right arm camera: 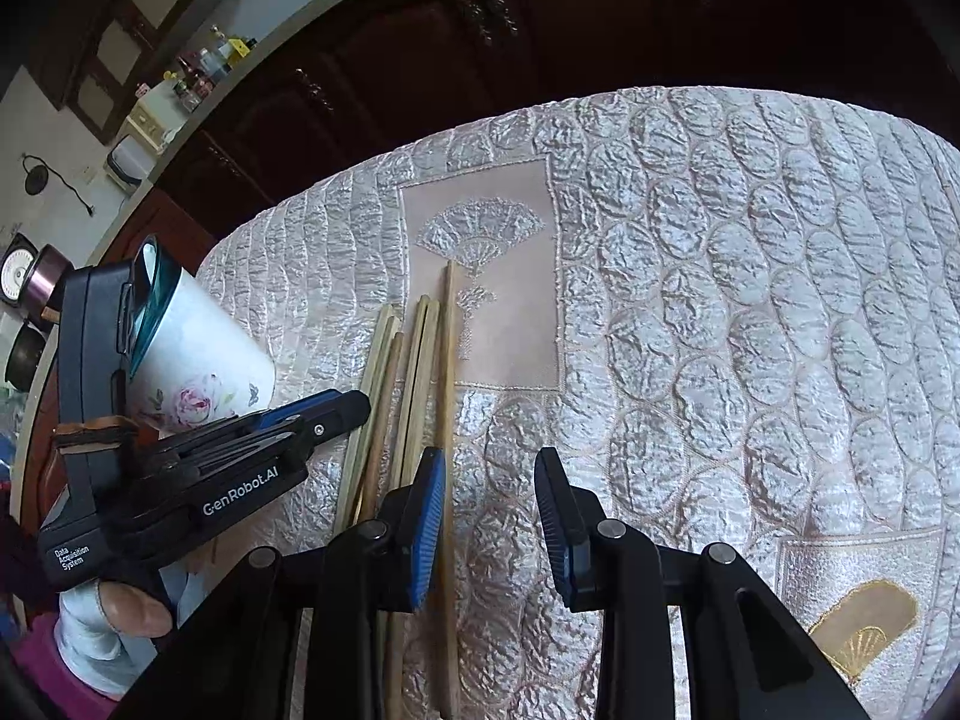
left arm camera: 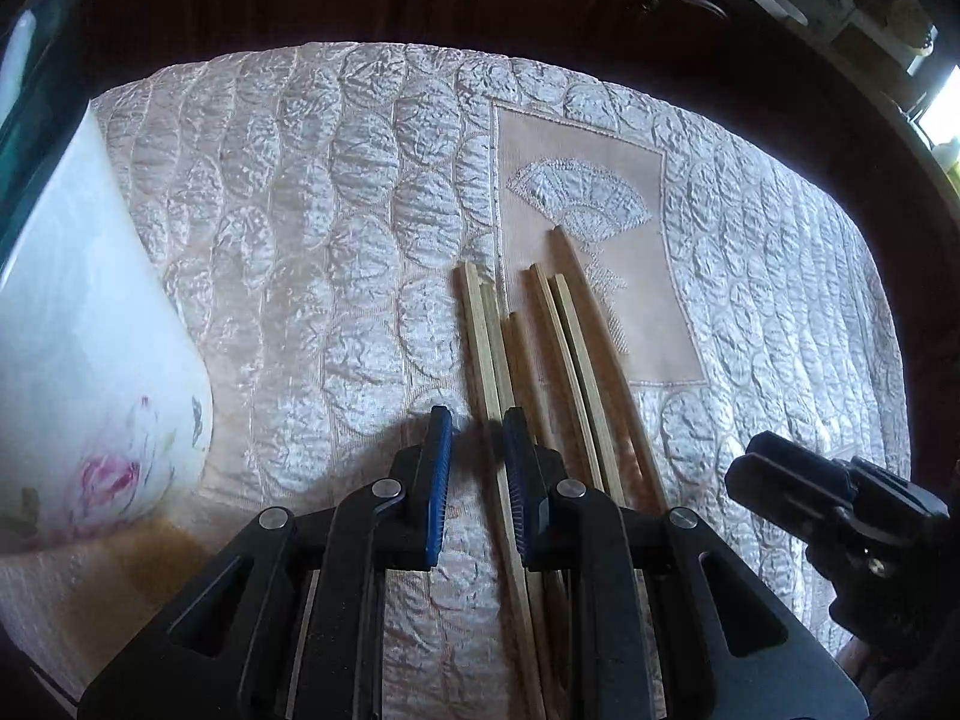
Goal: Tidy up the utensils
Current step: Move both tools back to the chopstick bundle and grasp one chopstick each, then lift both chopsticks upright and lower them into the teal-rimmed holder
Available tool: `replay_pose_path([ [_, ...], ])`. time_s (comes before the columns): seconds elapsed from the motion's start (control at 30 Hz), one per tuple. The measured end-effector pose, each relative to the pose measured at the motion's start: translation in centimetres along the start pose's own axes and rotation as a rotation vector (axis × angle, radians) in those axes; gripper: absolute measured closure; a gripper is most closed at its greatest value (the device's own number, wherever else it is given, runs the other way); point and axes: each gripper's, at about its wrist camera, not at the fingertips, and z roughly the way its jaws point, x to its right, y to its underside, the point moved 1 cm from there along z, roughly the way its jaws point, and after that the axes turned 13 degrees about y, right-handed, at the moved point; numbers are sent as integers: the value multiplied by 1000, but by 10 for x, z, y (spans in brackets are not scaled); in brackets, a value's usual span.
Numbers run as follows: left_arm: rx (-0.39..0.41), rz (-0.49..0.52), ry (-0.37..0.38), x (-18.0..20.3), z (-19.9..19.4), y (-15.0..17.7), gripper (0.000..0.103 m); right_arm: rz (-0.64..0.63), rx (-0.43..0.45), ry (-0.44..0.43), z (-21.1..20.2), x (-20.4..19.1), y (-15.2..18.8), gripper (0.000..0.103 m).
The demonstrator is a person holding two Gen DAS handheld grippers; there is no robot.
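Several wooden chopsticks (left arm camera: pixel 540 354) lie side by side on the quilted tablecloth; they also show in the right wrist view (right arm camera: pixel 414 372). My left gripper (left arm camera: pixel 477 429) is open just above them, with the leftmost chopstick between its blue pads, not clamped. It shows from the side in the right wrist view (right arm camera: pixel 336 408). My right gripper (right arm camera: pixel 489 468) is open and empty, its left pad over the rightmost chopstick. It shows in the left wrist view (left arm camera: pixel 756 468) at the right. A white cup with a pink rose (left arm camera: pixel 90 312) stands to the left, also in the right wrist view (right arm camera: pixel 198 360).
The pale quilted tablecloth (left arm camera: pixel 300 210) has a plain patch with an embroidered fan (right arm camera: pixel 480 222). Dark wooden cabinets (right arm camera: pixel 450 30) stand beyond the table's far edge. A brown stain (left arm camera: pixel 156 558) marks the cloth near the cup.
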Motion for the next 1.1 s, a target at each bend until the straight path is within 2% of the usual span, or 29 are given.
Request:
replay_pose_path([
  [0.03, -1, 3, 1, 0, 0, -1, 87, -2, -1, 1, 0, -1, 0, 74],
  [0.1, -2, 18, -3, 0, -1, 0, 96, -2, -8, 8, 2, 0, 0, 74],
  [0.2, -6, 24, -42, -6, -3, 5, 97, 6, -17, 7, 4, 2, 0, 74],
  [0.33, 0, -12, 1, -14, -11, 10, 98, -7, -15, -1, 8, -2, -3, 74],
  [0.47, 3, -21, 4, -14, -12, 9, 98, -56, -10, -6, 18, -16, -21, 74],
  [0.7, 24, -13, -61, -11, -8, -7, 96, -111, -39, -10, 49, -30, -65, 74],
  [0.8, 16, -29, -88, -12, -1, -15, 93, -139, -65, -32, 63, -37, -77, 79],
  [0.97, 17, -37, -112, -12, 9, -28, 92, -169, -92, -13, 82, -44, -87, 95],
  [1.03, 16, -32, -110, -11, 13, -33, 92, -169, -96, -16, 80, -44, -89, 96],
  [1.1, 15, -35, -78, -8, 11, -34, 98, -168, -74, -30, 67, -40, -89, 97],
])
